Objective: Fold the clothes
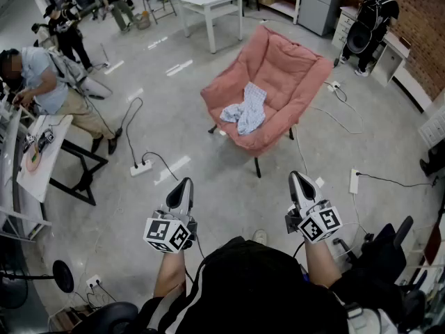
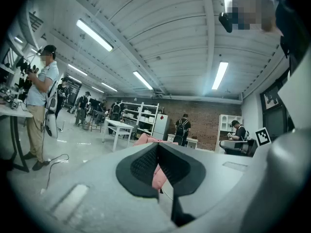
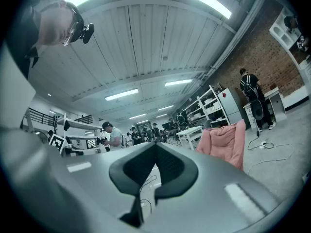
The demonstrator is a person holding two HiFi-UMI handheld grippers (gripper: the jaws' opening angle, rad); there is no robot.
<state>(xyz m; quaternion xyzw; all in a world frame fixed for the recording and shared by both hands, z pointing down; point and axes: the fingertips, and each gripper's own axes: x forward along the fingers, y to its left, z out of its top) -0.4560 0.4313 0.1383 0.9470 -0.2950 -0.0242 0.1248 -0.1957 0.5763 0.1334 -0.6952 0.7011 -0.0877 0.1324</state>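
**Clothes lie on the chair, both tools clenched empty**

Head view: a crumpled pale cloth [image 1: 245, 108] lies on the seat of the pink chair [image 1: 292, 68]. The left tool [image 1: 184, 183] and right tool [image 1: 297, 176] point level at the chair, well apart from it.

Left gripper view: jaws pressed together on nothing, chair [image 2: 158, 176] straight beyond.

Right gripper view: jaws likewise clenched, chair [image 3: 224, 142] to their right.

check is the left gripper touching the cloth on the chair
Apart. Head view shows a stretch of floor between the left gripper and the cloth on the pink chair.
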